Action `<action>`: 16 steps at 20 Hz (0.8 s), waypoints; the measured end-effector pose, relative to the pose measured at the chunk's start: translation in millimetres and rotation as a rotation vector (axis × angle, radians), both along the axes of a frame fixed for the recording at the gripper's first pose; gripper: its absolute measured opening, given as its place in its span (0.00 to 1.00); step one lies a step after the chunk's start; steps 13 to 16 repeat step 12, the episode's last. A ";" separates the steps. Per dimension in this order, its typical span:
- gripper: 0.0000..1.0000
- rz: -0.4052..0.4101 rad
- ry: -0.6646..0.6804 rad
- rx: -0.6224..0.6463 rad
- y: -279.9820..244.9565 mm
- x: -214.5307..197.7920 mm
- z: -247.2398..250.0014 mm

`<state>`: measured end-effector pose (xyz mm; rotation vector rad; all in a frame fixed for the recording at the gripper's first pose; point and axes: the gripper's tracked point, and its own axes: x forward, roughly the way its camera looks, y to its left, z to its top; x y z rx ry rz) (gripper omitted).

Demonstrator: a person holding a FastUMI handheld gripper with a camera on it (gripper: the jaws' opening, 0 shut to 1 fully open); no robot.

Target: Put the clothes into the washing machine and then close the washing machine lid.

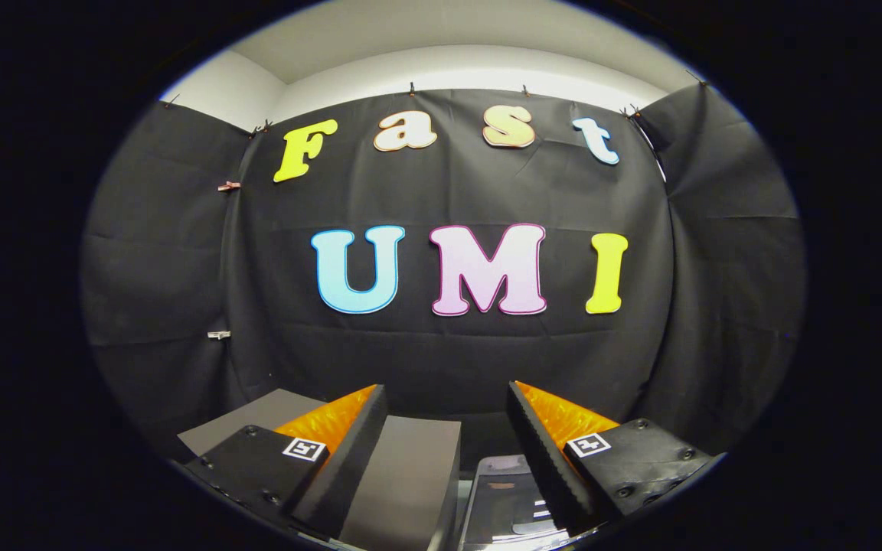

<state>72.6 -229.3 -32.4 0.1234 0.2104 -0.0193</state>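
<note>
My gripper (447, 389) is open, its two fingers spread wide with nothing held between them. It is held high and looks straight at the booth's black cloth wall. Low between the fingers stands a flat dark grey panel (410, 474); I cannot tell whether it is the washing machine's lid. Right beside it, against the right finger, lies a pale glossy part (506, 497) with a dark window, which looks like the top of the washing machine. Most of it is hidden below the fingers.
A grey flat surface (257, 421) shows behind the left finger. The black cloth wall (449, 352) closes off the space ahead and on both sides. Small clips (219, 334) hang on the cloth at the left.
</note>
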 end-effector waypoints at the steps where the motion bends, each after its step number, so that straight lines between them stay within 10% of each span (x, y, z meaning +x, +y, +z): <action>1: 0.99 -0.004 -0.002 0.001 -1.3 -1.0 0.1; 16: 0.98 -0.040 -0.003 0.008 -22.3 -9.7 -1.0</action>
